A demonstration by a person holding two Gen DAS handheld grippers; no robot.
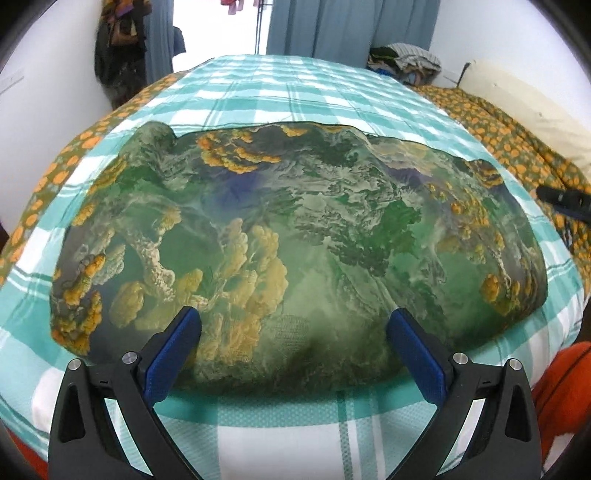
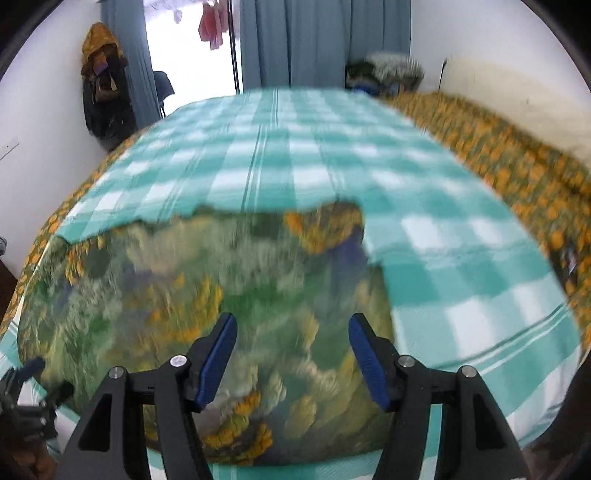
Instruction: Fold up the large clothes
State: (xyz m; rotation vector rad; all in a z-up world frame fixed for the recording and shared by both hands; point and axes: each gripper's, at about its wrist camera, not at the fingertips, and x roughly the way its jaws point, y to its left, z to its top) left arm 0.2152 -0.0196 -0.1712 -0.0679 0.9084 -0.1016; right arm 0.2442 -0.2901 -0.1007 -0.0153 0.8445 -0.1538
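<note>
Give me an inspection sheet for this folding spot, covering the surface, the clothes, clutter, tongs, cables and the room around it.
Surface: bed under a teal checked sheet, with an orange-flowered cover along its sides.
Job's things: one green printed garment lies spread across the near end of the sheet, far edge wavy.
Clutter: clothes pile at the far corner; orange fabric off the near edge.
Tongs: left tongs open, nothing between them; right tongs open, empty, picture blurred.
Cables: nothing seen.
Surroundings: blue curtains, bright doorway, dark clothes hanging on the wall.

Bright daylight, right view blurred (fisheye)
</note>
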